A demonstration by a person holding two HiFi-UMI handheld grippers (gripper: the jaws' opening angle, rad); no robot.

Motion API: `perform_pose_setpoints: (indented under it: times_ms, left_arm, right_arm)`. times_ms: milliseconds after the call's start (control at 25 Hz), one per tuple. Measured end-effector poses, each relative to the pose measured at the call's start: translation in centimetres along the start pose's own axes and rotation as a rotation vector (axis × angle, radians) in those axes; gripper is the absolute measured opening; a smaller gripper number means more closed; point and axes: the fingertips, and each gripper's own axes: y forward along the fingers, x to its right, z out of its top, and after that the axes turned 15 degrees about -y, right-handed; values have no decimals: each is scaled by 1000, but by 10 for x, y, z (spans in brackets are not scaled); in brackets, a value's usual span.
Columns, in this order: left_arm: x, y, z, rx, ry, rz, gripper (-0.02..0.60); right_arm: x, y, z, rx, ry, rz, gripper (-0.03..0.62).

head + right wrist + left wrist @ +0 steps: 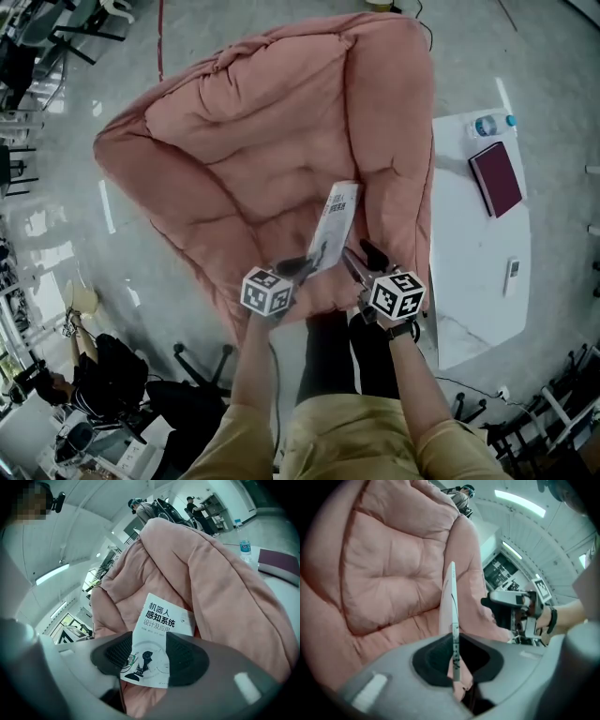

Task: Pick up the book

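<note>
Thin white book (335, 223) held up over the pink cushion (253, 141)

The book is a slim paperback with a white cover, dark Chinese title characters on its upper half and a black drawing, perhaps a figure, on its lower half. It is tilted up and away above the cushion's quilted seat. The left tool (454, 656) pinches it through its thickness at the lower end, so that tool's view sees it edge-on.

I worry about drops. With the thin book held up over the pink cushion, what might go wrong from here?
Only the left gripper grips the book, by its lower edge, so it may swing or slip onto the pink cushion. The right gripper, jaws apart, hangs close beside it and may knock it.
</note>
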Motion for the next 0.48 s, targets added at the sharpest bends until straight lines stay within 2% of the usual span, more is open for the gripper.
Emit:
perform_pose_setpoints:
  times_ms: [200, 280, 360, 480]
  left_arm:
    - [12, -9, -10, -3, 25, 40, 37]
    - [14, -7, -15, -24, 62, 58, 37]
    - [15, -5, -17, -46, 108, 68, 37]
    - [12, -5, -16, -64, 161, 66, 37]
  right_arm:
    - [-13, -21, -5, -8, -12, -5, 225]
    - [-21, -25, -2, -27, -105, 7, 236]
    - [-31, -26, 8, -74, -318, 37, 260]
    - [-45, -14, 20, -213, -790, 121, 319]
